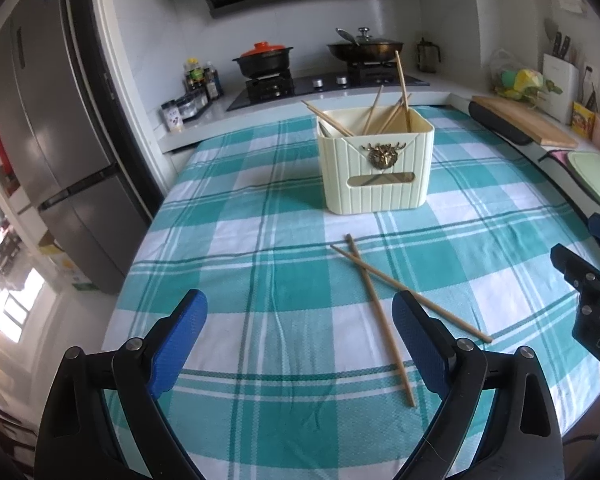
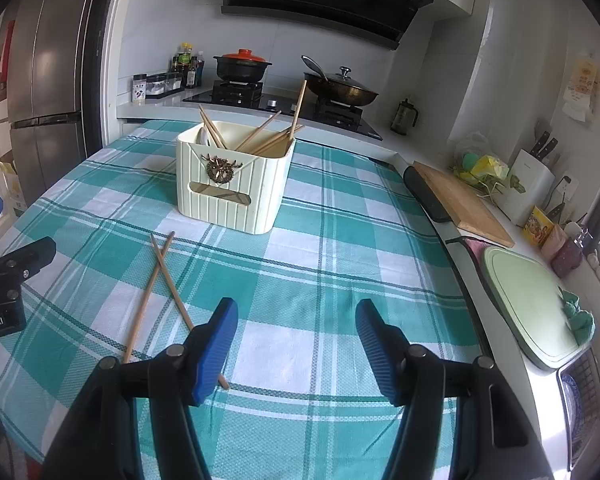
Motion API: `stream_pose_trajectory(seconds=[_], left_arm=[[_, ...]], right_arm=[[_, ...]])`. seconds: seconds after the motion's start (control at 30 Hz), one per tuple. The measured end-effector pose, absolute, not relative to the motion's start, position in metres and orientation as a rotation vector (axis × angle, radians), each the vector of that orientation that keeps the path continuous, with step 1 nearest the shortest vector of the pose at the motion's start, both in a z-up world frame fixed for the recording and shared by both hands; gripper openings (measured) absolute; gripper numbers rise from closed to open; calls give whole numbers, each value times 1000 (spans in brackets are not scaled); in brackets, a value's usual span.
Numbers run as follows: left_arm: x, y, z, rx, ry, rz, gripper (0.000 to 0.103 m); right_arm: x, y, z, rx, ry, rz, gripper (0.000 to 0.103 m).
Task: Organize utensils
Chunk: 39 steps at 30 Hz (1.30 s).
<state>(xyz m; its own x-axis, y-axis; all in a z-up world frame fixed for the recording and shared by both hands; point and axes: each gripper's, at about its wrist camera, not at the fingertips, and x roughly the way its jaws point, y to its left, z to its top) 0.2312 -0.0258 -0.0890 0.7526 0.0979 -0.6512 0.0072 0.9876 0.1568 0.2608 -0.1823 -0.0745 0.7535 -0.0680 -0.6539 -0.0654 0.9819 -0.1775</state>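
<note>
Kitchen w/ checked tablecloth [image 1: 236, 248] covering the table, stove behind. Cream holder [image 1: 376, 164] is sitting mid-table, already holding several chopsticks. Two loose chopsticks [image 1: 374, 300] are lying crossed on the cloth, nearer the grippers. Left gripper [image 1: 300, 344] and right gripper [image 2: 296, 344] are both hovering wide open, gripping nothing. Step: prob. collecting the last pair; next move needs lowering onto one stick & closing.

Home kitchen: stove [image 1: 324, 82], fridge [image 1: 60, 140].
</note>
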Motion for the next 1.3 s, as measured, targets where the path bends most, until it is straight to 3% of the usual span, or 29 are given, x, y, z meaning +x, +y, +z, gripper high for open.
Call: stream_pose_trajectory(seconds=[1.3], left_arm=[[250, -34, -112, 161, 797, 47, 94]], right_arm=[[283, -202, -102, -142, 834, -2, 62]])
